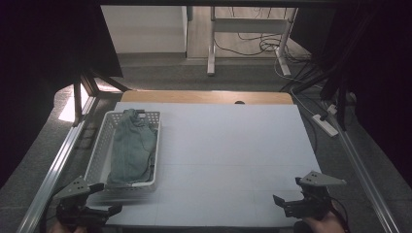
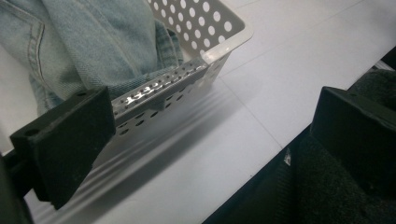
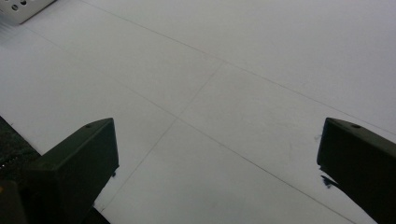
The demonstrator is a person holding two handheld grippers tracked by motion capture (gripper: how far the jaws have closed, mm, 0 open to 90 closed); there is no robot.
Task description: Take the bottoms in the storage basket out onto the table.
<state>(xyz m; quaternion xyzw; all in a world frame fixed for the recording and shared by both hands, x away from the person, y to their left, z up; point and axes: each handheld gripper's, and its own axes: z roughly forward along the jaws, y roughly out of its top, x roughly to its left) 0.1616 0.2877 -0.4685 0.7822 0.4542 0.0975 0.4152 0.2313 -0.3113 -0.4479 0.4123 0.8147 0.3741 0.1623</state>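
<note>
A pale blue denim garment (image 1: 132, 150) lies bundled lengthwise in a white perforated plastic basket (image 1: 99, 145) on the left side of the white table (image 1: 233, 160), its long axis running from the edge nearest me toward the far edge, in line with the basket's own long side. One end of the cloth drapes over the far rim; the other end sits heaped against the near wall. In the left gripper view the denim (image 2: 88, 42) rises above the basket's near rim (image 2: 187, 74), a stitched seam showing at the upper left. My left gripper (image 1: 99, 198) hovers at the table's near left corner, just beside the basket's near end, and its black jaws stand wide apart with nothing between them; in its own view one jaw sits in front of the basket's near wall, whether touching it I cannot tell, while the other hangs over the dark floor past the table's edge. My right gripper (image 1: 286, 198) is held at the near right of the table, well apart from the basket, its jaws likewise spread wide and empty above bare white tabletop (image 3: 233, 70), a corner of the basket (image 3: 23, 8) just visible at the top left of that view.
</note>
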